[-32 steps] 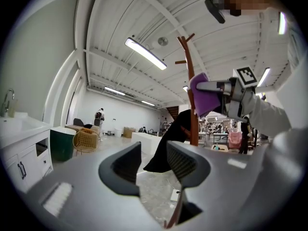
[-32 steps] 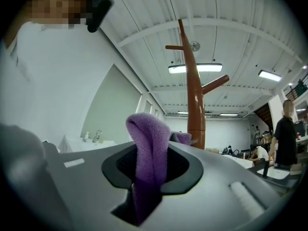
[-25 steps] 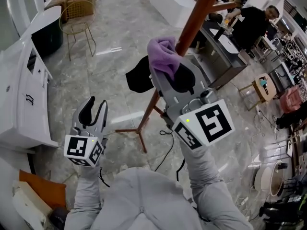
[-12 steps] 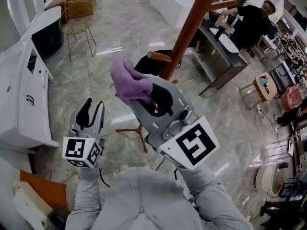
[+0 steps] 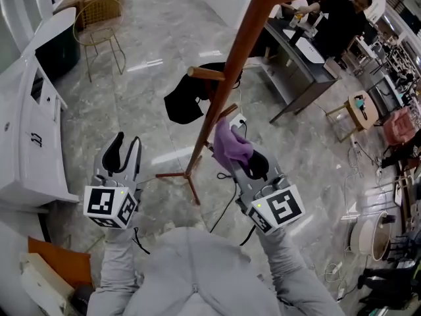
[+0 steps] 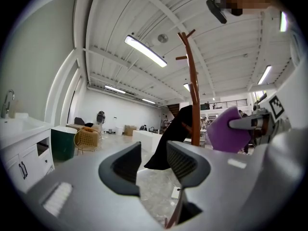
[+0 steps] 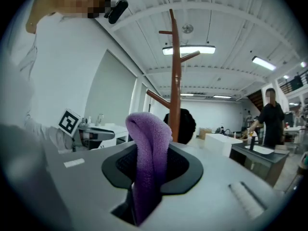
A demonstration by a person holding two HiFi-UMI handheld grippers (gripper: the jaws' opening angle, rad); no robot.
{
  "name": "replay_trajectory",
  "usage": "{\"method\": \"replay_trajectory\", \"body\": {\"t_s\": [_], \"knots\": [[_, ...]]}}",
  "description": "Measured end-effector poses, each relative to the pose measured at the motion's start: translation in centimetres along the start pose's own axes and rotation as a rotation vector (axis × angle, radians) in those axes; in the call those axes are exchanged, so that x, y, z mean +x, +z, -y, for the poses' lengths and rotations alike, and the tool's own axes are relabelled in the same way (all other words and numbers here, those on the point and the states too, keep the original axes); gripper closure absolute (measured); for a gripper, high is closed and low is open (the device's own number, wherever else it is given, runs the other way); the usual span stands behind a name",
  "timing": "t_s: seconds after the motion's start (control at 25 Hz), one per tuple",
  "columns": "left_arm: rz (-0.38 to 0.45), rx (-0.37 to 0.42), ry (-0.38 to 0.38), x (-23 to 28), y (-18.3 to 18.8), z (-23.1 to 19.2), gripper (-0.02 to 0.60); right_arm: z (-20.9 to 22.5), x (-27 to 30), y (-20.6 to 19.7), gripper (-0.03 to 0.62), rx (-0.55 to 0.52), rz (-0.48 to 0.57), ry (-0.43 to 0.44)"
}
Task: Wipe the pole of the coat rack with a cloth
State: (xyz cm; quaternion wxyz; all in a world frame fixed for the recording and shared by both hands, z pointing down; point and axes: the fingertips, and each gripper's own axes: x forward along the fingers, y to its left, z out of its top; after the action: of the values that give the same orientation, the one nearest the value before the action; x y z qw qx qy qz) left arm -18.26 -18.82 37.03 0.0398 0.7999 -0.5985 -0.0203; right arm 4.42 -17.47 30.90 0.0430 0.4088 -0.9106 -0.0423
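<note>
My main worry is the cloth [image 7: 150, 134] slipping. My right claw [image 5: 242, 162] is clenched on one narrow fold of it, with the rest bulging up past the tips, so a firm rub along the pole [image 5: 230, 64] could drag the purple fabric out of the jaws. Pressing sideways is the second risk. The coat rack stands on thin splayed legs [image 5: 176, 175] on the floor, and I judge a hard lateral shove at this height could rock or tip it. A peg [image 5: 205, 74] juts from the pole higher up with a black garment [image 5: 184, 104] hanging from it, so a long upward stroke might snag the cloth there or knock the garment off.

From the head view the cloth lies just to the right of the lower pole, beside a short peg stub. I cannot tell whether it is touching the wood. In the right gripper view the pole rises just beyond the cloth and slightly to its right.

My left claw [image 5: 123, 153] is released, its jaws apart with nothing between them, and it hangs well to the left of the rack
</note>
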Motion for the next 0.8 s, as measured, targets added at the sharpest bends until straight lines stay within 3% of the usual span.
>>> {"method": "replay_trajectory", "body": {"t_s": [0.2, 0.56, 0.8], "knots": [[-0.011, -0.003, -0.025, 1.0, -0.5, 1.0, 0.41, 5.4, -1.2, 0.0, 0.508, -0.01, 0.029, -0.128], [-0.023, 0.002, -0.019, 1.8, -0.5, 1.6, 0.41, 9.1, 4.3, 1.7, 0.508, 0.077, 0.156, -0.062], [-0.033, -0.007, 0.015, 1.2, -0.9, 0.7, 0.41, 8.4, 8.2, -3.0, 0.508, 0.165, -0.002, 0.033]]}}
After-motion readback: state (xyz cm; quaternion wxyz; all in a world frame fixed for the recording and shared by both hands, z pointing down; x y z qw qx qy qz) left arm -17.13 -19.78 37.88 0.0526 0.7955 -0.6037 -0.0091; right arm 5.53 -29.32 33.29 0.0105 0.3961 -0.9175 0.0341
